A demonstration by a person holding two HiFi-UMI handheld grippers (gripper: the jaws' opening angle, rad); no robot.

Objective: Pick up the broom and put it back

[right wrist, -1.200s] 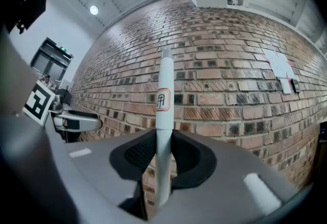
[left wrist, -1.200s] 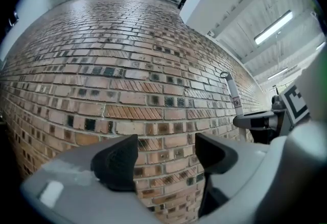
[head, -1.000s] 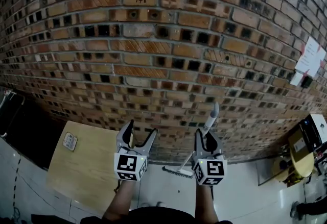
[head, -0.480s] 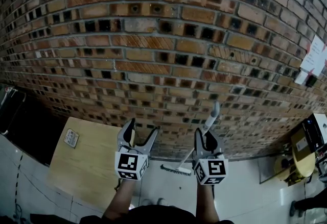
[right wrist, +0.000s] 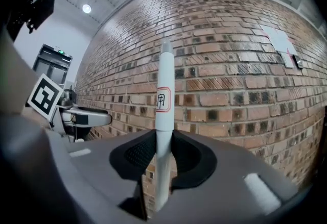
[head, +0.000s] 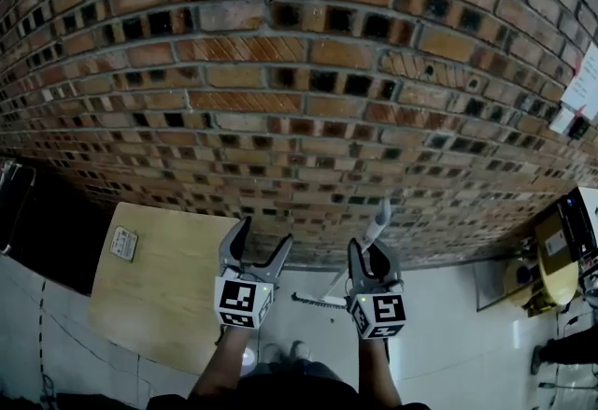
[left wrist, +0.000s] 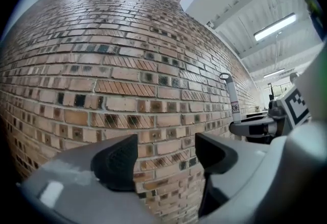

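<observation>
The broom has a white handle (right wrist: 163, 100) with a red-edged label, and its flat head (head: 318, 302) hangs low over the pale floor by the brick wall. My right gripper (right wrist: 163, 151) is shut on the handle, which stands nearly upright between the pads. In the head view the right gripper (head: 372, 249) sits right of centre, with the handle tip (head: 378, 219) leaning toward the wall above it. My left gripper (head: 263, 235) is beside it, open and holding nothing. Through the left gripper (left wrist: 166, 154) only bricks show between the jaws, with the broom handle (left wrist: 231, 100) off to its right.
A brick wall (head: 299, 100) fills the space ahead, close to both grippers. A wooden table (head: 159, 305) with a small card (head: 122, 243) stands at the left. Yellow equipment (head: 551, 268) sits at the right, and a white paper (head: 584, 86) is stuck to the wall.
Both grippers have sunk toward the floor, side by side. The broom went down with the right gripper, and its head is lower along the wall's foot.
</observation>
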